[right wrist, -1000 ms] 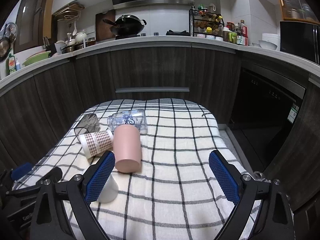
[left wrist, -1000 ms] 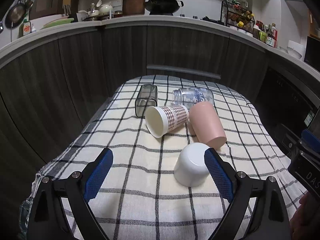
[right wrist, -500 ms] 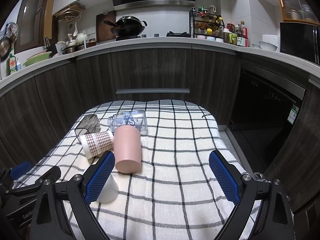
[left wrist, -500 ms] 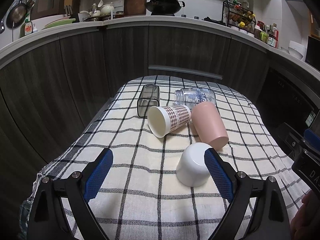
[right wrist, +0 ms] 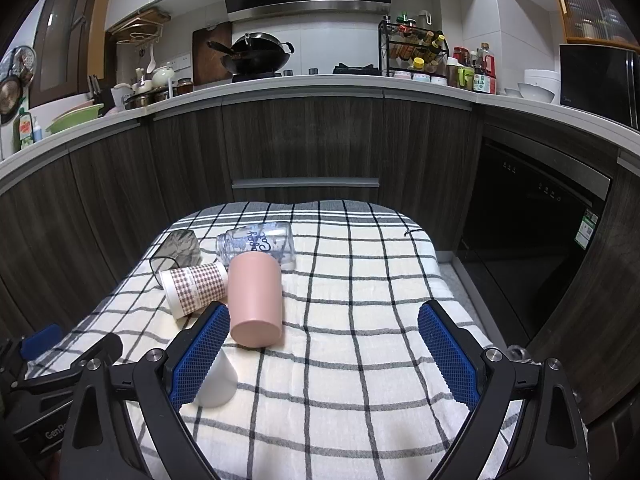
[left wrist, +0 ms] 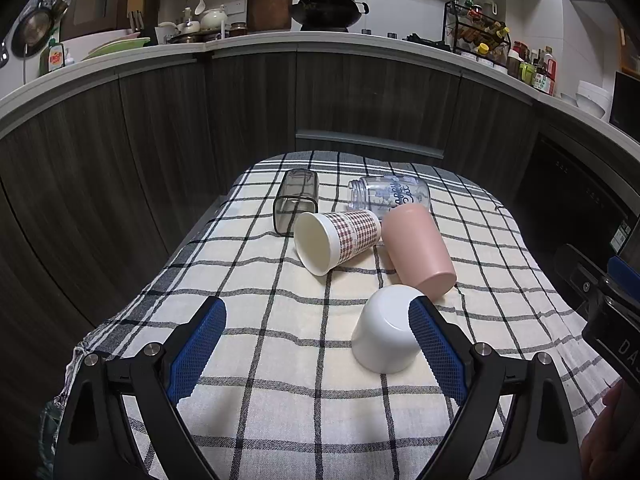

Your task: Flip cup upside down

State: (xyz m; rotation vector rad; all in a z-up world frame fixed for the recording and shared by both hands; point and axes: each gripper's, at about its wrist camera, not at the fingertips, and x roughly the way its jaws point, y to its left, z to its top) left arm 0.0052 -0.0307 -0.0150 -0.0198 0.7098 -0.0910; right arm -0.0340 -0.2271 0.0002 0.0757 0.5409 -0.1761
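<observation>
A white cup (left wrist: pixel 385 330) stands upside down on the checked cloth (left wrist: pixel 280 320), just inside my left gripper's right finger; it also shows in the right wrist view (right wrist: pixel 218 378). A pink cup (left wrist: pixel 416 250) (right wrist: pixel 256 294), a checked paper cup (left wrist: pixel 338 240) (right wrist: pixel 196 286), a clear jar (left wrist: pixel 390 196) (right wrist: pixel 258 242) and a smoky square cup (left wrist: pixel 295 200) (right wrist: pixel 178 248) lie on their sides farther back. My left gripper (left wrist: pixel 318 352) is open and empty. My right gripper (right wrist: pixel 324 352) is open and empty, hovering over the cloth's right part.
Dark kitchen cabinets (right wrist: pixel 304 148) curve around the far side of the table. A dishwasher front (right wrist: pixel 532 240) stands at the right. The cloth's edges drop off at left (left wrist: pixel 132 300) and right (right wrist: pixel 444 280).
Both views have shifted only slightly; the left gripper has drifted a little, and the cups stay where they were.
</observation>
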